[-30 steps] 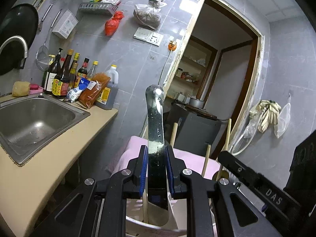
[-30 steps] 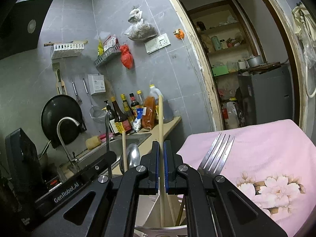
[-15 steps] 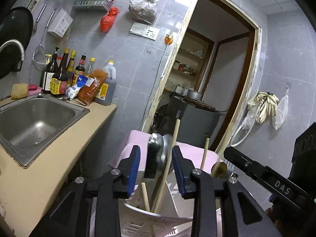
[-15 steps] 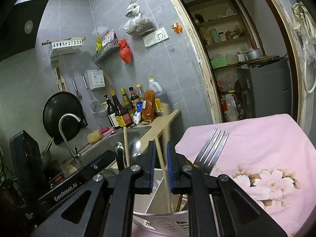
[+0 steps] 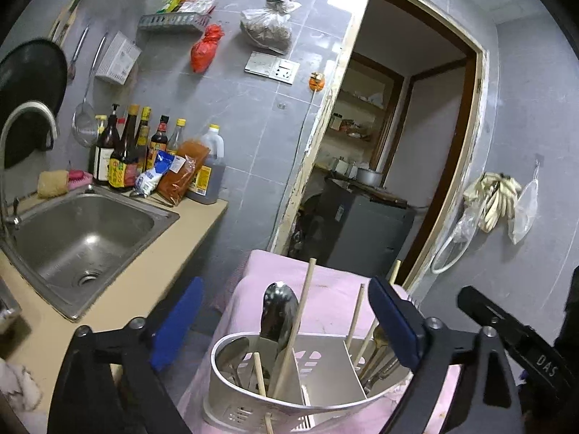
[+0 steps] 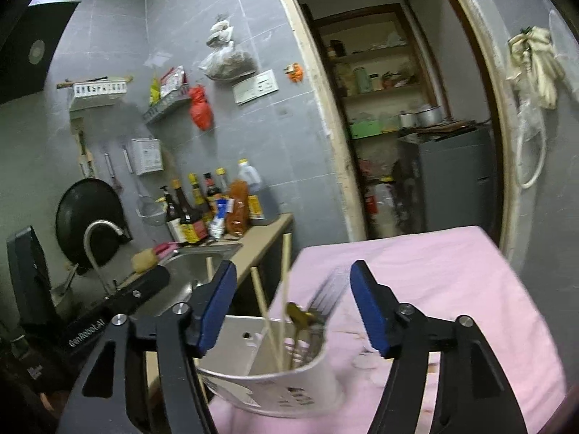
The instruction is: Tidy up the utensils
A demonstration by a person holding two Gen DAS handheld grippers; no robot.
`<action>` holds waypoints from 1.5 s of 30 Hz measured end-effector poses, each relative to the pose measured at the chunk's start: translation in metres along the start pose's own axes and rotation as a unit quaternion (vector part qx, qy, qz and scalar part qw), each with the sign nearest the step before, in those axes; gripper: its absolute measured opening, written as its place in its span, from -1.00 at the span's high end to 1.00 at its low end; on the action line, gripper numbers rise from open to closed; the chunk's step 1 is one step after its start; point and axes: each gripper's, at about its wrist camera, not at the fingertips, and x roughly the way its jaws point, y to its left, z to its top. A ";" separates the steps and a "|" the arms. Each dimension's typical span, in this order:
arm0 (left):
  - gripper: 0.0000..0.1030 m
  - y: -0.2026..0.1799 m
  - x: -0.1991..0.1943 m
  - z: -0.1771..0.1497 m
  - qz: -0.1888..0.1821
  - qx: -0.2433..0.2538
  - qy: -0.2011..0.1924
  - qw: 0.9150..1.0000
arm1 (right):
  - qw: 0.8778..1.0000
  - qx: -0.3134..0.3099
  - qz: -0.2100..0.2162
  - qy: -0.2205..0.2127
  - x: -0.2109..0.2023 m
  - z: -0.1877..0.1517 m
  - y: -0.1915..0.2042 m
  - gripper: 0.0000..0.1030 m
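Note:
A white utensil holder [image 5: 325,394] stands on a pink cloth [image 5: 325,289]. A metal spoon [image 5: 277,311] and wooden chopsticks [image 5: 296,322] stand in its left compartment; more chopsticks and metal utensils stand in the right one. My left gripper [image 5: 286,314] is open and empty above the holder. In the right wrist view the holder [image 6: 289,387] holds chopsticks [image 6: 284,300], a fork [image 6: 325,296] and a brass spoon [image 6: 296,313]. My right gripper [image 6: 293,303] is open and empty above it.
A steel sink [image 5: 79,235] in a beige counter [image 5: 119,296] lies left, with sauce bottles [image 5: 144,155] at the wall. A faucet [image 5: 21,123] and a black wok [image 5: 29,83] are far left. A doorway [image 5: 391,166] opens behind the pink-covered table [image 6: 416,282].
Both grippers have opened and pulled back upward. The left let go of the metal spoon, the right let go of a chopstick; both now stand in the holder.

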 end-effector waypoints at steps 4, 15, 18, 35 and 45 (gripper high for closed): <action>-0.96 -0.014 -0.013 0.003 -0.003 0.025 0.016 1.000 | 1.000 -0.002 -0.029 0.005 -0.023 0.009 -0.011 -0.47; -0.99 -0.042 -0.064 -0.017 0.017 0.048 0.055 0.997 | 0.996 -0.031 -0.081 0.013 -0.091 0.024 -0.042 -0.97; -0.99 -0.052 -0.083 -0.022 0.018 0.049 0.055 0.997 | 0.995 -0.044 -0.090 0.015 -0.117 0.024 -0.050 -0.97; -0.99 -0.080 -0.178 -0.070 0.039 0.047 0.070 0.996 | 0.991 -0.029 -0.127 0.035 -0.230 -0.024 -0.077 -0.97; -0.99 -0.086 -0.198 -0.078 0.035 0.079 0.069 0.994 | 0.991 -0.033 -0.122 0.036 -0.251 -0.038 -0.076 -0.97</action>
